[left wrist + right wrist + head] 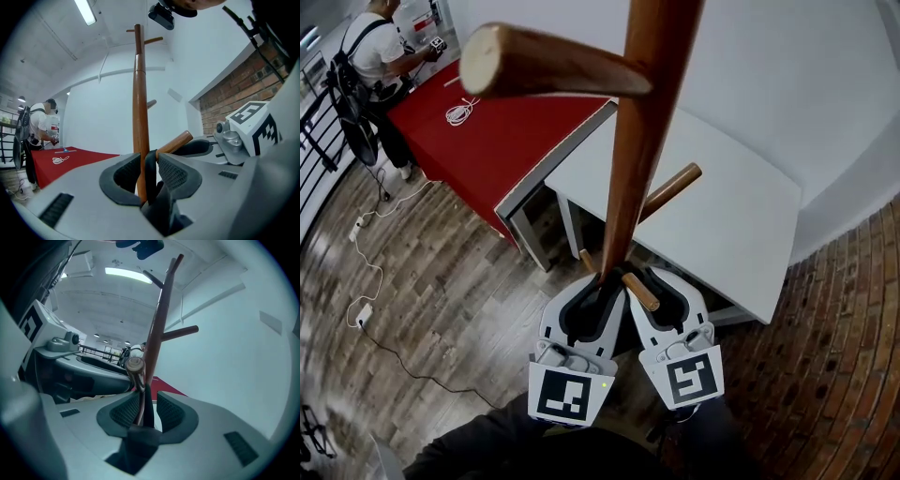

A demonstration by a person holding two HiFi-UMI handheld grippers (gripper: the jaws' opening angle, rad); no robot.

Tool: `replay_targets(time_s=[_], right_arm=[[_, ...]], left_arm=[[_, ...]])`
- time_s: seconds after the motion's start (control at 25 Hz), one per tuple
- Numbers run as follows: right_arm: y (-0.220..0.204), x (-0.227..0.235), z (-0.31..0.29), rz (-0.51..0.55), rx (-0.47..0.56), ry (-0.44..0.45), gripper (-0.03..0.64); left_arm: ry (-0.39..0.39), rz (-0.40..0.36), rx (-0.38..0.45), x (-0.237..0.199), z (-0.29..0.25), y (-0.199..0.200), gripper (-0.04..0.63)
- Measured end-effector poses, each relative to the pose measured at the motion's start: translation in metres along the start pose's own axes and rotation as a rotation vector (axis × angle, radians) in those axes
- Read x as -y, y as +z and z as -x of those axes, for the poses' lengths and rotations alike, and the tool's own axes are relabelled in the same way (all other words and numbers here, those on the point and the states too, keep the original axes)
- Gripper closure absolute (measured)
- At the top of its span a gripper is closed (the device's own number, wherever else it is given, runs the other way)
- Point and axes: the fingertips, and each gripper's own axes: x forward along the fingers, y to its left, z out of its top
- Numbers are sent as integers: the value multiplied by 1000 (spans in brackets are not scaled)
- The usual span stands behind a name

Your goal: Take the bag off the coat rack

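Pale grey left tongs (598, 287) and right tongs (657, 282), black ribbed pads (176, 176), square-marker cubes (572, 394)

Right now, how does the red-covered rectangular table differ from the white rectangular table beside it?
The red-covered table carries a coiled white cable; the white table shows none. A person stands at the red-covered table, while the wooden coat rack rises before the white table. Both are rectangular, side by side.
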Motion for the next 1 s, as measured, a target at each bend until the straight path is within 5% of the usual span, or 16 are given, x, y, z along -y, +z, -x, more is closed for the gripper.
replay_targets(time_s=[0.56, 1.0], right_arm=[[-25, 3, -16, 30, -79, -1, 511], [-10, 6, -11, -72, 48, 14, 592]], left_arm=[[-40, 27, -56, 2, -12, -18, 512], [-33, 42, -36, 1, -5, -10, 552]])
